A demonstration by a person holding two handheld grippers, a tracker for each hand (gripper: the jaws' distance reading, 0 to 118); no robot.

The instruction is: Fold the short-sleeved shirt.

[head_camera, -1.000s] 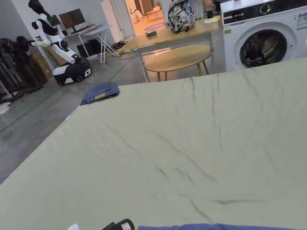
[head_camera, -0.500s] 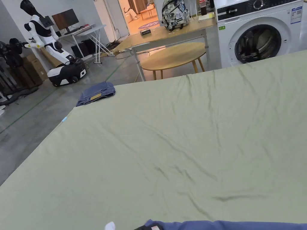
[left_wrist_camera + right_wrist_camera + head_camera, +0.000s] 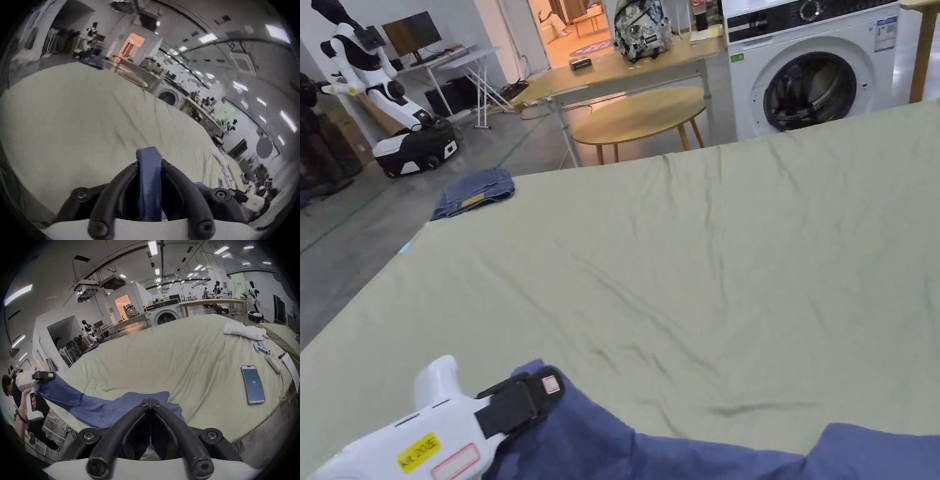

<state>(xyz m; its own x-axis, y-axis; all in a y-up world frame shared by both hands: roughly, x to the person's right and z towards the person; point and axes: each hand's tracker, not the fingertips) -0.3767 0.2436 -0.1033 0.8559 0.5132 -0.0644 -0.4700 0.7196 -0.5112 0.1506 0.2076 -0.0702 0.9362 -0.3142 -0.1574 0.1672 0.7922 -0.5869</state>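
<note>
Item 1, blue short-sleeved shirt (image 3: pixel 650 447): lies along the near edge of the green sheet (image 3: pixel 706 262), stretched between the 2 grippers, 1 end lifted off the sheet.

Item 2, left gripper (image 3: pixel 149 164): white body, black jaws, both pressed onto a ribbed band of the shirt; in the right gripper view it stands at the far left, held by a hand (image 3: pixel 26 400), with the cloth hanging from its tip.

Item 3, right gripper (image 3: pixel 150 400): jaw tips pressed together over the shirt; whether cloth sits between them cannot be told.

Item 4, phone (image 3: pixel 253 384): flat on the sheet, screen lit, well apart from the shirt.

Item 5, folded jeans (image 3: pixel 475 192): at the sheet's far left corner.

Item 6, washing machine (image 3: pixel 809 69): beyond the sheet, door dark.

Item 7, round table (image 3: pixel 640 115): beside the washing machine.
</note>
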